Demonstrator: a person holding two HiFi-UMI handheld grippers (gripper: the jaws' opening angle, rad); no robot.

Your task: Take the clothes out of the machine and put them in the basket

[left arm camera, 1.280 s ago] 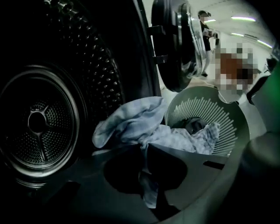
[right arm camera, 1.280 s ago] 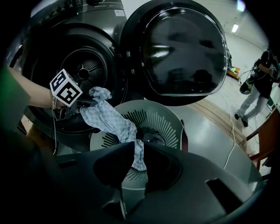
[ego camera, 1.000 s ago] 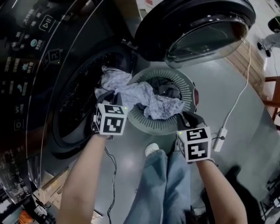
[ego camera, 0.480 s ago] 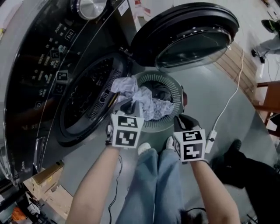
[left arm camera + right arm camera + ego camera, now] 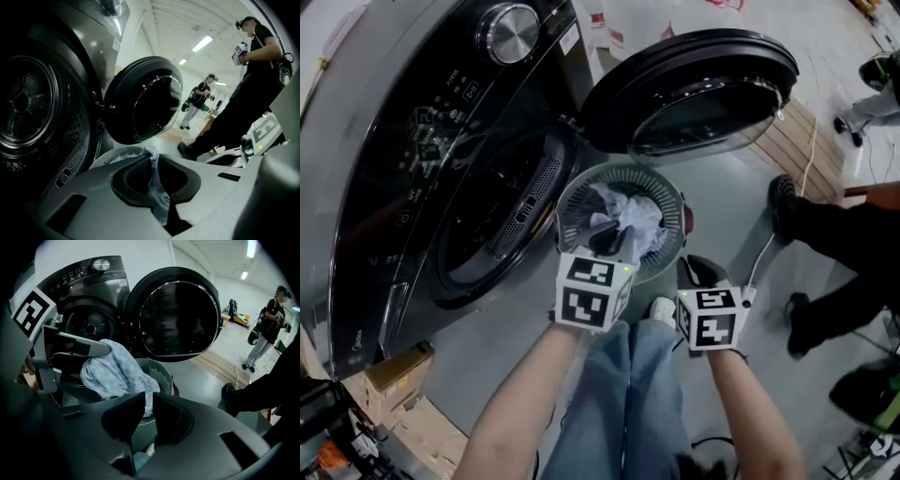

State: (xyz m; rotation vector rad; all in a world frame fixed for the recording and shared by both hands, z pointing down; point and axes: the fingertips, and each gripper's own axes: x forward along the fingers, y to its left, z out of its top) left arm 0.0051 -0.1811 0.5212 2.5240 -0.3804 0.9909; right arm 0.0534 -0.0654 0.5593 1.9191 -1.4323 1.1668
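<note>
Pale blue cloth (image 5: pixel 112 373): one piece, pinched at its upper edge in my left tongs (image 5: pixel 151 159), which are clenched on it. It hangs from them over the basket (image 5: pixel 667 192), its lower folds bunched inside the rim. My right tongs (image 5: pixel 147 399) sit at the basket's near right side, apart from the cloth. Their jaws are drawn almost together with nothing between them.

Count:
- Tongs: two, each with one marker cube.
- Basket: one, round, grey, with ribbed walls. It stands on the floor just in front of the machine's opening.
- Machine (image 5: pixel 412 169): one, dark and front-loading, to the left. Its perforated drum (image 5: pixel 23 103) is in view.
- Door (image 5: pixel 694 94): one, round, swung wide open at the far side of the basket.
- Bystanders: two in dark clothes, one close at the right (image 5: pixel 260 70) and one far off (image 5: pixel 201 93).
- White cable (image 5: pixel 764 248): one, trailing over the floor at the right.
- Cardboard box (image 5: pixel 398 370): one, at the near left.

Surface and room: a smooth grey floor (image 5: pixel 731 206) with a dull shine. Pale wooden boards (image 5: pixel 792 141) lie at the far right. The hall is bright, with white walls and strip lights (image 5: pixel 202 43) overhead.
</note>
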